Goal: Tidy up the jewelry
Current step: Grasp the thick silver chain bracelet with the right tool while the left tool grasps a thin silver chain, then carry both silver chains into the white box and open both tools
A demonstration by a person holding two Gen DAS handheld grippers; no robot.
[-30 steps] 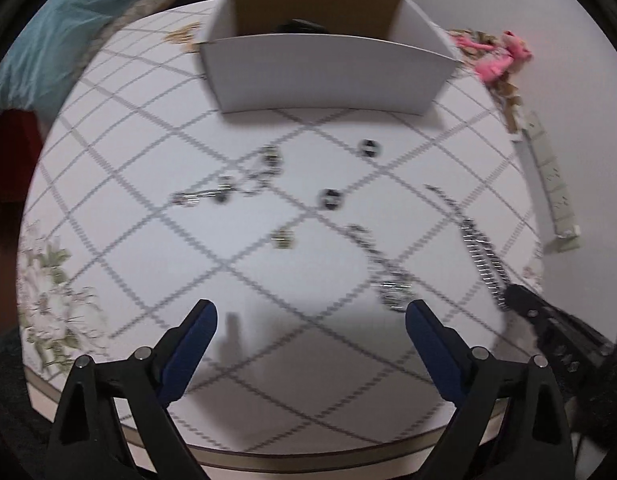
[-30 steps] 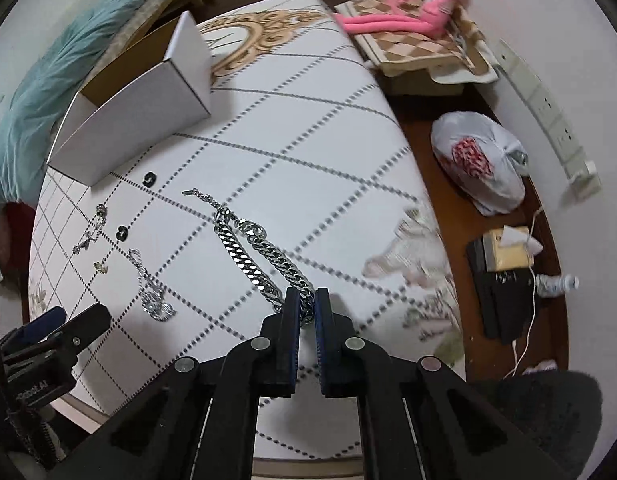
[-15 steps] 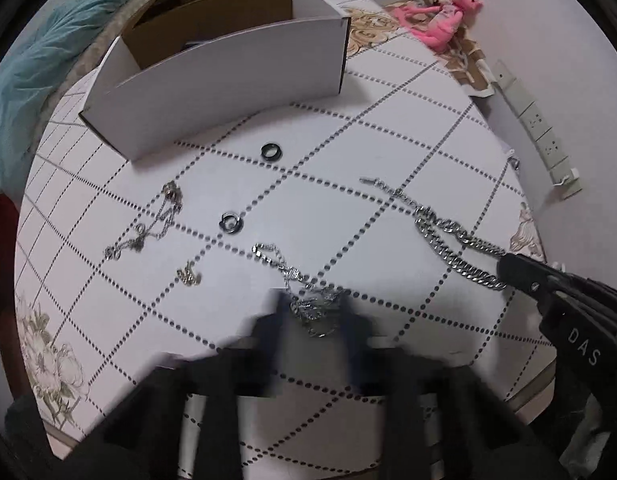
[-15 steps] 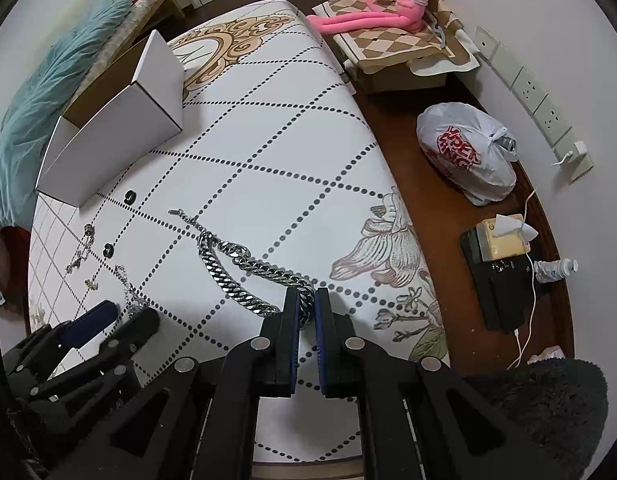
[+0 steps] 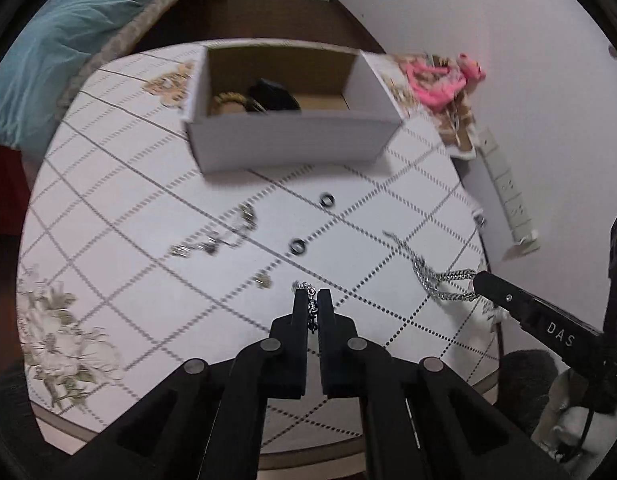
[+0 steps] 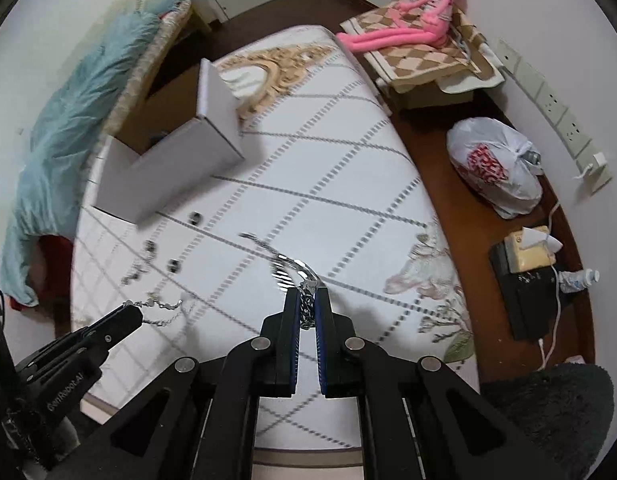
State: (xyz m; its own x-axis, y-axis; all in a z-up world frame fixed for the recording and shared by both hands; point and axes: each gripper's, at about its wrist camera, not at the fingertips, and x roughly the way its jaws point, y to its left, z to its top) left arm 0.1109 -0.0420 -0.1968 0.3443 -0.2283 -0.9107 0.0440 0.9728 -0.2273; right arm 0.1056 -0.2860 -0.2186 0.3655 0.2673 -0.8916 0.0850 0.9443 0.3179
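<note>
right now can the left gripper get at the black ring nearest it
Probably not as it stands: the left gripper is shut on a thin chain. The path to the black ring looks free, but it would have to release the chain first.

In the lower centre of your left view, the matt black plastic left gripper pinches a thin shiny metal chain. In your right view, the black plastic right gripper, with blue pads, pinches a thick glossy metal curb chain. The white cloth table cover with dotted grey lines looks smooth and matt. The open cardboard box at upper centre is matt white outside, brown inside. You see two small dark glossy rings on the cloth, and a fluffy pink plush toy at upper right.
</note>
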